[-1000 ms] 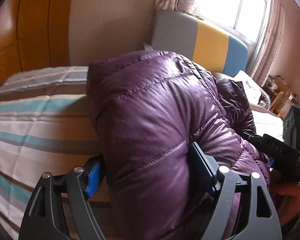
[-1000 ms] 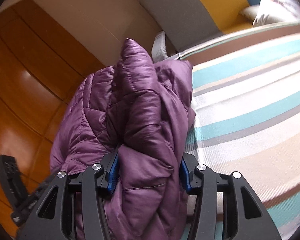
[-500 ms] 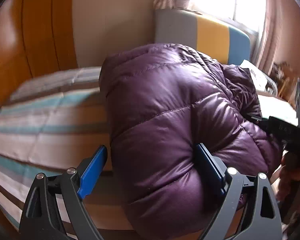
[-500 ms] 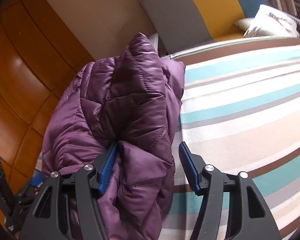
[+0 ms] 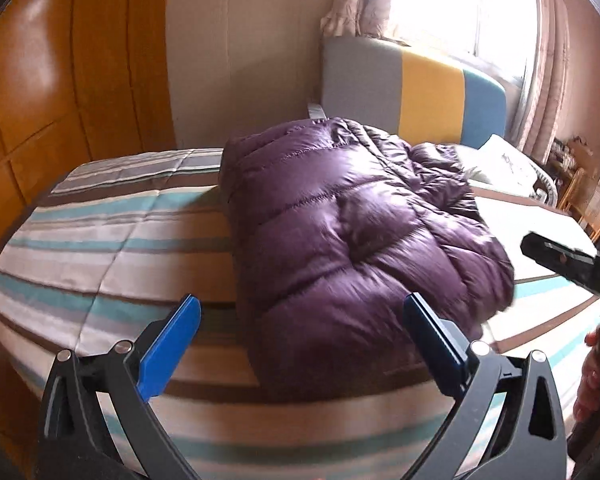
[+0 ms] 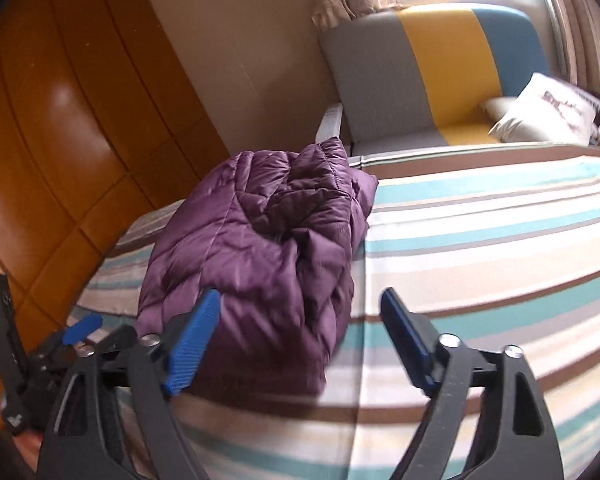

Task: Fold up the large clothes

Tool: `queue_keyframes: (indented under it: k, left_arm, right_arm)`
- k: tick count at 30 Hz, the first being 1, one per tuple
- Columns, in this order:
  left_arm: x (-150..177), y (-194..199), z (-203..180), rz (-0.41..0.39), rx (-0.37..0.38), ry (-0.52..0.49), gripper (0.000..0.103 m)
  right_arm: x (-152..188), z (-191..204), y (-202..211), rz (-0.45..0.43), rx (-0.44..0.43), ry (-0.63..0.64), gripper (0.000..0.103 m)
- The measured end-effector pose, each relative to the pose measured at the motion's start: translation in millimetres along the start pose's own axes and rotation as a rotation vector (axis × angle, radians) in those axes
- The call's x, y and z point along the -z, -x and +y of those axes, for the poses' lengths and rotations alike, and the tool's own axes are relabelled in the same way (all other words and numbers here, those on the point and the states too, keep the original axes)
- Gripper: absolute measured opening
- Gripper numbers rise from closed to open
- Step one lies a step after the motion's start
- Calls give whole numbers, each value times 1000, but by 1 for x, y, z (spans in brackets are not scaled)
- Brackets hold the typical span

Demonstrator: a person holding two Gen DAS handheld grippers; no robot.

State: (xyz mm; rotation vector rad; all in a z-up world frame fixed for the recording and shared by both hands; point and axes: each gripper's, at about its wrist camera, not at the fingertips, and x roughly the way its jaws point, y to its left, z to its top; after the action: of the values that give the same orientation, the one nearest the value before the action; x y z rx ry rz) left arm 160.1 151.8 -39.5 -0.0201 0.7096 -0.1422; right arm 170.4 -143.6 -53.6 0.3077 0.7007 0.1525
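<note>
Purple quilted jacket [image 5: 352,232] folded into a compact bundle; both tools free of it.

Nearest, the left gripper [image 5: 300,336] and right gripper [image 6: 300,336] stand with jaws spread wide, holding nothing. Beyond them the bundle rests on the striped bedspread [image 5: 112,232], before the tricolour headboard [image 5: 416,92]. Judged: folding appears essentially done; only tidying or putting away seems left.

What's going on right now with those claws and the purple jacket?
Left claw open, empty. Right claw open, empty. Purple jacket lies bundled on striped bed. Nothing in the way.
</note>
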Motion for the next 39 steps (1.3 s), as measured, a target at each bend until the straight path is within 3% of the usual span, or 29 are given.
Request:
queue_keyframes:
  k: [4, 8, 17, 39]
  left_arm:
    - [16, 27, 0, -22, -32, 52, 101]
    - [30, 48, -6, -45, -81, 27, 101]
    - [51, 85, -13, -93, -116, 12, 101]
    - [54, 96, -16, -118, -103, 39, 101]
  right_arm:
    - [14, 3, 24, -27, 23, 48, 93]
    - [31, 12, 46, -38, 55, 89, 99]
    - [74, 27, 80, -95, 154, 191, 100]
    - [69, 32, 88, -101, 143, 177, 100]
